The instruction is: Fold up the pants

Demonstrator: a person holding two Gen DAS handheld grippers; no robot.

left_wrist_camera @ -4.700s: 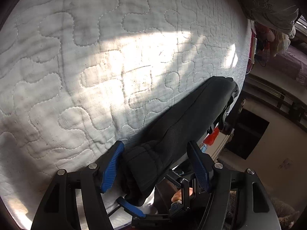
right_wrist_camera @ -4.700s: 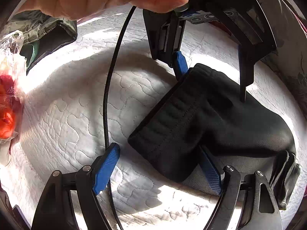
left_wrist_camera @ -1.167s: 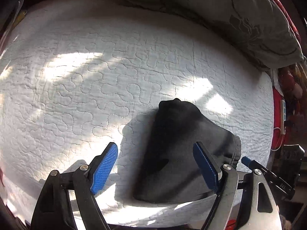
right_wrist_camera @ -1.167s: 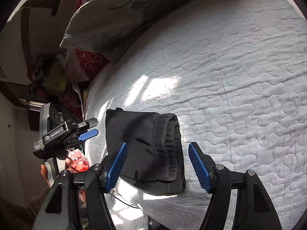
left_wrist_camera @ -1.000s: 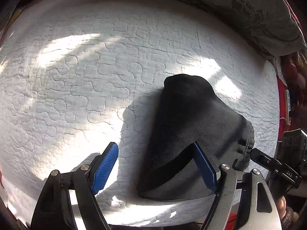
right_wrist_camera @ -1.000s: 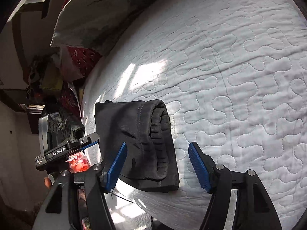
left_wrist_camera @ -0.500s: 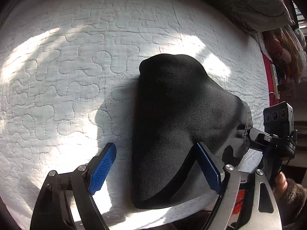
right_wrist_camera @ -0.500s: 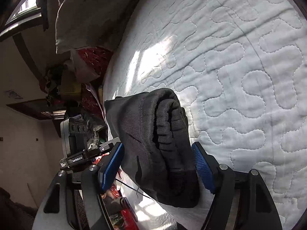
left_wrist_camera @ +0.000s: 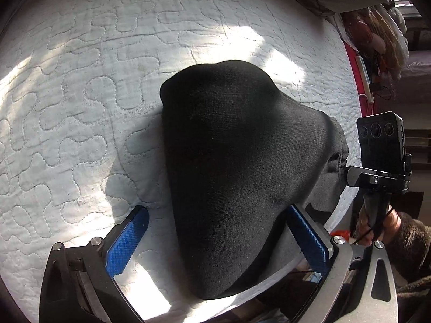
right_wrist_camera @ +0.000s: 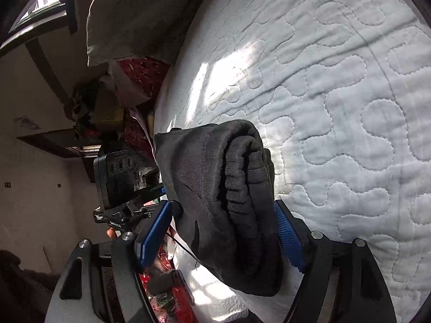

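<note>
The black pants (left_wrist_camera: 229, 148) lie folded into a thick bundle near the edge of the white quilted bed (left_wrist_camera: 80, 107). My left gripper (left_wrist_camera: 216, 238) points down over them and its jaws are opening. Its left pad stands clear of the cloth over the quilt, and its right pad sits against the bundle's side. In the right wrist view the ribbed waistband end of the pants (right_wrist_camera: 215, 175) fills the space between the pads of my right gripper (right_wrist_camera: 221, 235). Those jaws are also opening and do not squeeze the cloth. Each gripper's camera body shows in the other view.
A grey patterned pillow (right_wrist_camera: 140, 13) lies at the head of the bed. The bed edge runs close beside the pants, with red bags and clutter (right_wrist_camera: 145, 75) beyond it. A white power strip (left_wrist_camera: 363, 75) hangs off the far side. A hand (left_wrist_camera: 388, 223) holds the right gripper's handle.
Both grippers have sunk closer to the pants, which now loom larger between the pads. Both pairs of jaws stand wider, and the left view has rolled.
</note>
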